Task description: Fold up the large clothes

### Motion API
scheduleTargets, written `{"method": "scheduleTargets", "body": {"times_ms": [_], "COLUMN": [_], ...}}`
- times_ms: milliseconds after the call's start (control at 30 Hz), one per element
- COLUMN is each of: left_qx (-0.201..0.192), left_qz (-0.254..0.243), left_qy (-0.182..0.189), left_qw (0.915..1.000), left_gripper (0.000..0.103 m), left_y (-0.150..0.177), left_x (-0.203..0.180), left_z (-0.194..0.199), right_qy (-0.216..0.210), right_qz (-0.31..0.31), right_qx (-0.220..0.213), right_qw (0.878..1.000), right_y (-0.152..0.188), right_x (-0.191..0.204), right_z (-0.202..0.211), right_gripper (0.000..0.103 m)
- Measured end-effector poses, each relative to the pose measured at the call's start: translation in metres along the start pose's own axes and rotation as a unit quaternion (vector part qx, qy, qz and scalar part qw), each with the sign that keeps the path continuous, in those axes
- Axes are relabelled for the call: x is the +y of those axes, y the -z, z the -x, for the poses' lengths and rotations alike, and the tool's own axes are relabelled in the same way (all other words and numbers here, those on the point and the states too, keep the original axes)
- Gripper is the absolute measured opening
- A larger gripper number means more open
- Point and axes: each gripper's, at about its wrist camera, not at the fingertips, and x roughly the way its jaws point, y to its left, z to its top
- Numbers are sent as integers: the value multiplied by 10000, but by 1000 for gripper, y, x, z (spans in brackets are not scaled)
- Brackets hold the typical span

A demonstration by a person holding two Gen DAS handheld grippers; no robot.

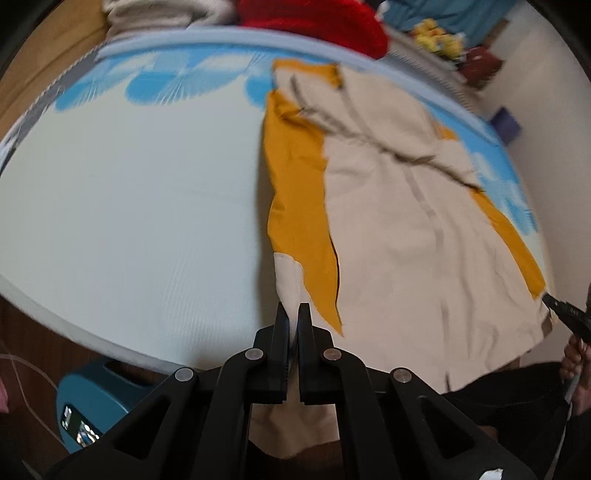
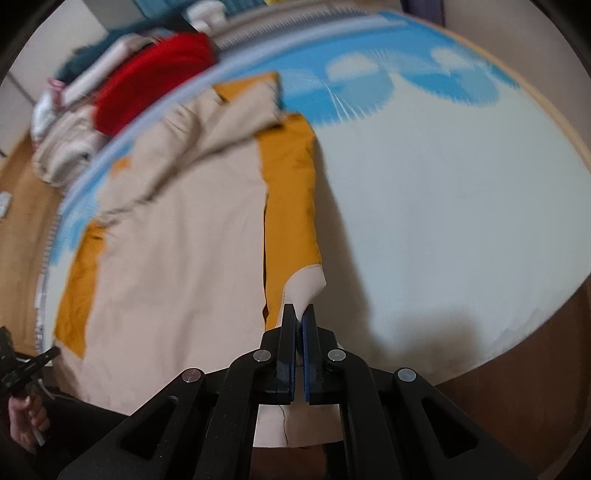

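Note:
A large beige and mustard-yellow garment (image 1: 399, 221) lies spread on a pale blue mat (image 1: 129, 206). My left gripper (image 1: 293, 308) is shut on the garment's near left hem corner. In the right wrist view the same garment (image 2: 177, 229) lies on the mat (image 2: 443, 206), and my right gripper (image 2: 303, 310) is shut on the near hem corner at the garment's other side. The right gripper also shows at the right edge of the left wrist view (image 1: 561, 310), and the left gripper shows at the left edge of the right wrist view (image 2: 40, 360). Both views are motion-blurred.
A red cloth (image 1: 321, 22) and a beige pile (image 1: 155, 14) lie beyond the mat's far edge. A blue object (image 1: 92, 402) stands on the dark wood floor near the mat's front edge. Yellow items (image 1: 439, 37) sit by the far wall.

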Motion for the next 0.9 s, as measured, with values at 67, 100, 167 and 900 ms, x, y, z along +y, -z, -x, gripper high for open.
{"method": "scheduleTargets", "body": {"times_ms": [67, 100, 167, 900], "left_qx": [-103, -144, -213, -308], "left_qz": [-80, -115, -201, -379], "left_qy": [168, 255, 409, 1070], "left_qw": [9998, 9995, 9987, 9931], "left_gripper": [2, 1, 1, 1], "left_y": [0, 0, -1, 6], "left_x": [-1, -2, -3, 4], "left_z": [20, 30, 47, 112], "right_qy": [-176, -234, -371, -535], "right_qz": [81, 94, 76, 211], "right_qx": [-216, -299, -476, -1459], "right_qw": [9996, 9992, 9981, 9876], "right_y": [-2, -2, -4, 49], "right_x": [4, 4, 4, -11], "right_z": [26, 36, 55, 186], "right_gripper": [2, 2, 2, 2]}}
